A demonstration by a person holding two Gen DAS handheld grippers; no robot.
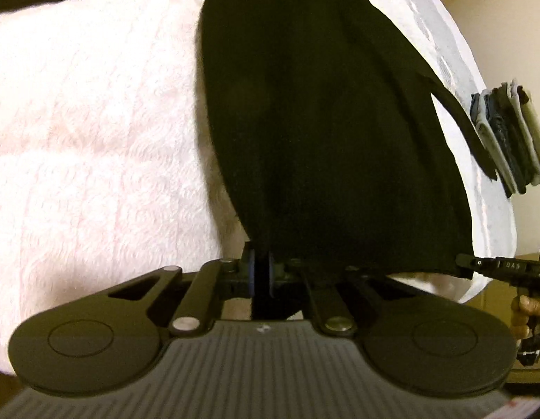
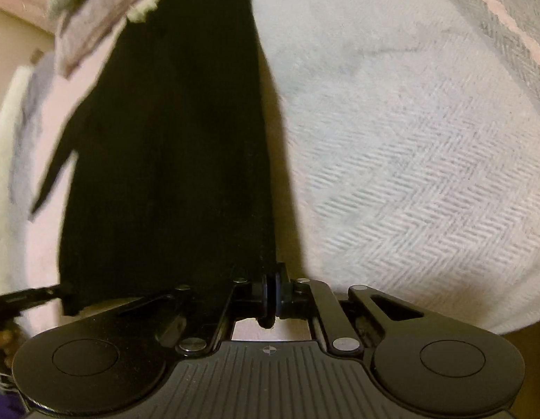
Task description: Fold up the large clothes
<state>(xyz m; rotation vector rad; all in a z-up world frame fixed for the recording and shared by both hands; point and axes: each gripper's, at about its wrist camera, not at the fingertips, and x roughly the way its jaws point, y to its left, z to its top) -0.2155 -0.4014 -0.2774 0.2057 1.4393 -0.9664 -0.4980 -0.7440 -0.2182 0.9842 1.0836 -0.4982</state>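
Observation:
A large black garment (image 1: 322,132) lies stretched lengthwise over a pale fluffy bed cover (image 1: 88,132). My left gripper (image 1: 261,272) is shut on the near left corner of its hem, black cloth pinched between the blue pads. In the right wrist view the same black garment (image 2: 172,160) runs away from me, and my right gripper (image 2: 271,295) is shut on its near right corner. The right gripper (image 1: 496,265) also shows at the right edge of the left wrist view, holding the hem. A narrow black strip (image 1: 461,115) of the garment trails off its right side.
A stack of folded clothes (image 1: 510,139) sits near the bed's right edge. A white herringbone cover (image 2: 409,160) lies right of the garment. More folded fabric (image 2: 95,17) rests at the far end. A person's hand (image 1: 524,310) grips the right tool.

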